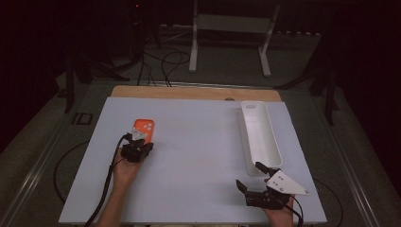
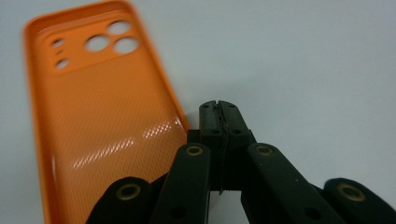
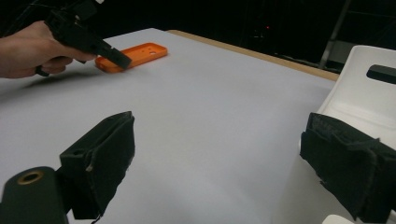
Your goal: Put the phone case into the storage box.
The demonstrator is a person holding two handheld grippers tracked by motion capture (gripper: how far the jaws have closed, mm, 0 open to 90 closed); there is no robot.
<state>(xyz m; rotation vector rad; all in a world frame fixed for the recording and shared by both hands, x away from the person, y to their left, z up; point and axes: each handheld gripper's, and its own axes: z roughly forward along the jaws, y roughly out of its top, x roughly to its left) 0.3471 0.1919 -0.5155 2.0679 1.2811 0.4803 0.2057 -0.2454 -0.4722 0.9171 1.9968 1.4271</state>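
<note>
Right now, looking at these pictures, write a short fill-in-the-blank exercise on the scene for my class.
1. The phone case lying on the table is ____ in colour.
2. The jaws of the left hand-held gripper are ____, with nothing between them.
3. The jaws of the right hand-held gripper stand ____.
4. The long white tray lies on the same side of the table as the ____ hand-held gripper.

Missing words: orange; shut; open; right

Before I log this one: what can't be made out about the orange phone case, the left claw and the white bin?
- Orange phone case: near end cut off by the left gripper view's bottom edge and the left claw.
- Whether the shut tips pinch the case's rim: unclear.
- White bin: inside hidden in the right gripper view by its wall.
</note>
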